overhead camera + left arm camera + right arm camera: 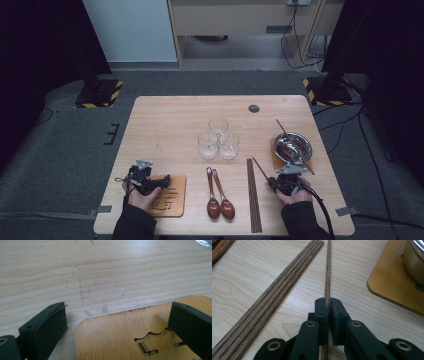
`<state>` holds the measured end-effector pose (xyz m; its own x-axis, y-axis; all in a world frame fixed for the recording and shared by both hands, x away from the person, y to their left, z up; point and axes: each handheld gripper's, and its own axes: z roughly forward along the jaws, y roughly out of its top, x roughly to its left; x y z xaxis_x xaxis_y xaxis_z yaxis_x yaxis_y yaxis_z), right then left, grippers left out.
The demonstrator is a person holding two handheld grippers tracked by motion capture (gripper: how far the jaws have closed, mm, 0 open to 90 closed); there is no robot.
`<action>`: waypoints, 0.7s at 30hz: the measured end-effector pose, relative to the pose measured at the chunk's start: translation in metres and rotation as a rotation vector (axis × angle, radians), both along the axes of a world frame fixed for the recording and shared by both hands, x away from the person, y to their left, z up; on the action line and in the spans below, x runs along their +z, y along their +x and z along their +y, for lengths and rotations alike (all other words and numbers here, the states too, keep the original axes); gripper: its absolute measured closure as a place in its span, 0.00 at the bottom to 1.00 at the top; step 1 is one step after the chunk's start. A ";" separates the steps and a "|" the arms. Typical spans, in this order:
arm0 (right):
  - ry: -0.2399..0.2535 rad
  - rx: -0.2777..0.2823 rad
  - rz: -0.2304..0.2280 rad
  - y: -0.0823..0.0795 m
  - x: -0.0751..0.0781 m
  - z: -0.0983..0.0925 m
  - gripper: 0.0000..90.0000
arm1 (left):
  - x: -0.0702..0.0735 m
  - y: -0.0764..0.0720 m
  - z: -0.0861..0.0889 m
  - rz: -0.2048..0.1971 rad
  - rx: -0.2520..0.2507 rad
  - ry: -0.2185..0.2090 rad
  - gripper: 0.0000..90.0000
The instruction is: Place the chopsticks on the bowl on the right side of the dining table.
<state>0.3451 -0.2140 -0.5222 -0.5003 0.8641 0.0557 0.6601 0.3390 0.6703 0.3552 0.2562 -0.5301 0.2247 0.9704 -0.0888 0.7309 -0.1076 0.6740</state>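
Observation:
My right gripper [273,181] [327,301] is shut on a single dark wooden chopstick [261,168] [328,270], which runs forward between its pads, low over the table. A bundle of several more chopsticks [254,195] [272,300] lies just left of it. To the right, a metal bowl [293,146] [415,262] sits on a bamboo coaster [275,155] [392,282], with another chopstick [285,132] resting in it. My left gripper [166,179] [119,306] stands open over the corner of a second bamboo coaster [172,200] [112,337], with nothing gripped.
Three clear glasses [218,137] cluster at the middle of the wooden table [165,120]. Two brown wooden spoons [220,200] lie side by side between the left coaster and the chopstick bundle. Black stands and cables sit on the floor beyond the table.

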 end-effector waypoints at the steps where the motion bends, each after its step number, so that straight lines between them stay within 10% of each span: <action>1: 0.000 0.000 0.000 0.000 0.000 0.000 0.94 | 0.000 0.000 0.000 0.000 0.000 0.000 0.01; 21: 0.037 -0.010 -0.032 -0.024 0.004 -0.018 0.88 | 0.000 0.000 0.000 0.000 0.000 0.001 0.01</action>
<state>0.3211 -0.2324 -0.5181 -0.4934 0.8668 0.0719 0.6413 0.3067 0.7033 0.3552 0.2562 -0.5301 0.2250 0.9704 -0.0878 0.7309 -0.1086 0.6738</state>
